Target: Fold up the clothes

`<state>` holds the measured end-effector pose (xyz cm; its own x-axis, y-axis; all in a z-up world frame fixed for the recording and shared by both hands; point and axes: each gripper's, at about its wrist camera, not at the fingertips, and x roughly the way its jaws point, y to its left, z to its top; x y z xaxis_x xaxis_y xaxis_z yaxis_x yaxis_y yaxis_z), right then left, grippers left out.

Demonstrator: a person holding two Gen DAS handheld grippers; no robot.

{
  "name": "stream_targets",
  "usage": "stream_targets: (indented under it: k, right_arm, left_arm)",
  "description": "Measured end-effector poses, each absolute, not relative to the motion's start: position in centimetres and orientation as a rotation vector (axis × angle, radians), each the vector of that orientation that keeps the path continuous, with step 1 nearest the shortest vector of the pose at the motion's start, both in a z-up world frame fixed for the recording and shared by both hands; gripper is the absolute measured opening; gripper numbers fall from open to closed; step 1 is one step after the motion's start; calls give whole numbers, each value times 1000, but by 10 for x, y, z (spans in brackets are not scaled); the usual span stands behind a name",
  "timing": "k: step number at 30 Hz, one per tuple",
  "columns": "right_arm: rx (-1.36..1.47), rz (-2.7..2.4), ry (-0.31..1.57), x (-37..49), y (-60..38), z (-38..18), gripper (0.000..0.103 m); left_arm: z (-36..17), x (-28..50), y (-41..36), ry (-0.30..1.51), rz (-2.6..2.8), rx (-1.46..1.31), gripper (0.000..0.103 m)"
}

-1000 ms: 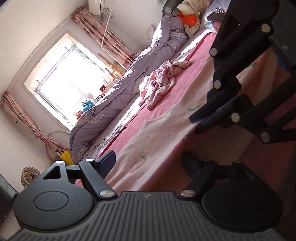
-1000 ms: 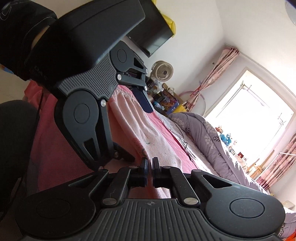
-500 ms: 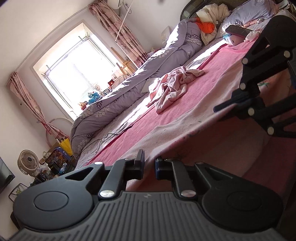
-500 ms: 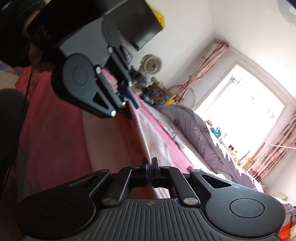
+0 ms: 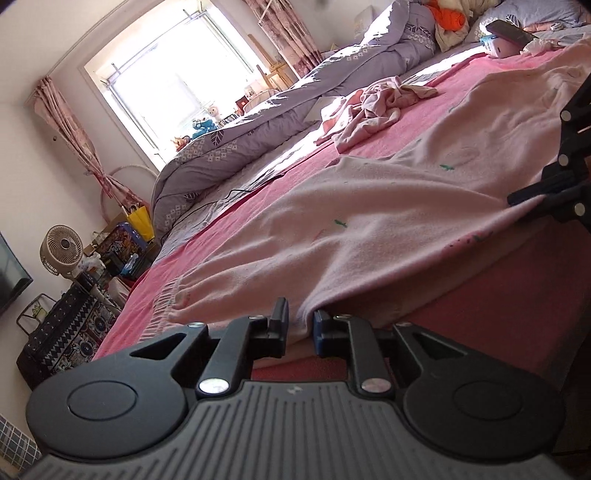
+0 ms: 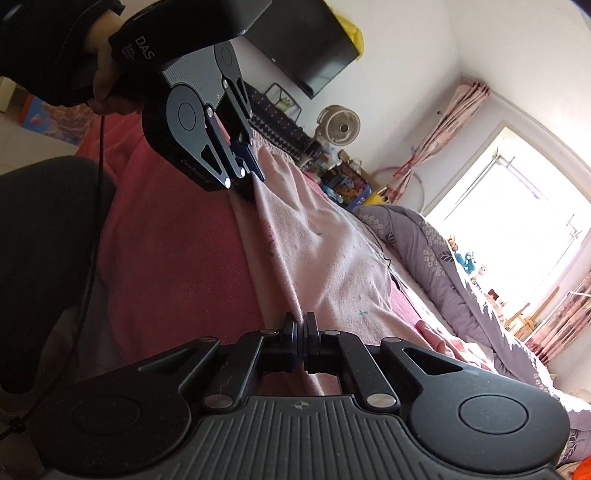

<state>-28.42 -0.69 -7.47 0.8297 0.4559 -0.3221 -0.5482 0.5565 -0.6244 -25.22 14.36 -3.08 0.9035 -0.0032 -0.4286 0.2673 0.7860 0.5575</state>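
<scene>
A pale pink garment with small green marks lies spread across the red bedspread. My left gripper is shut on its near edge; the cloth bunches between the fingers. It also shows in the right wrist view, pinching one corner of the garment. My right gripper is shut on the other corner of the same edge. It shows at the right edge of the left wrist view. The edge is stretched between the two grippers.
A crumpled pink garment lies farther up the bed. A purple quilt runs along the window side. A fan, boxes and a patterned case stand on the floor at the left. A phone lies near the pillows.
My left gripper closed from open onto the garment's edge. Both grippers moved apart along the bed's edge, and the cloth is now stretched between them.
</scene>
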Motion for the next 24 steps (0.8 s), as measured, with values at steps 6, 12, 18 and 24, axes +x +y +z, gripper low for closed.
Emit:
stream_targets:
  k: [6,12,18,24]
  right_arm:
    - [-587,872,277,-302,-50,-53,27]
    - [-355,776,189,-248,-36,-1,28]
    - [-292,698,282,-207,40,-39,29]
    - [-159,704,285,-210,45,-51,30]
  left_arm:
    - [-28,-263,176,476,-21,608,42]
    - [7,-254,242,466,190,273,51]
    - [31,-235,255,369,219,46,94]
    - [5,-200,223,401,84,118,98]
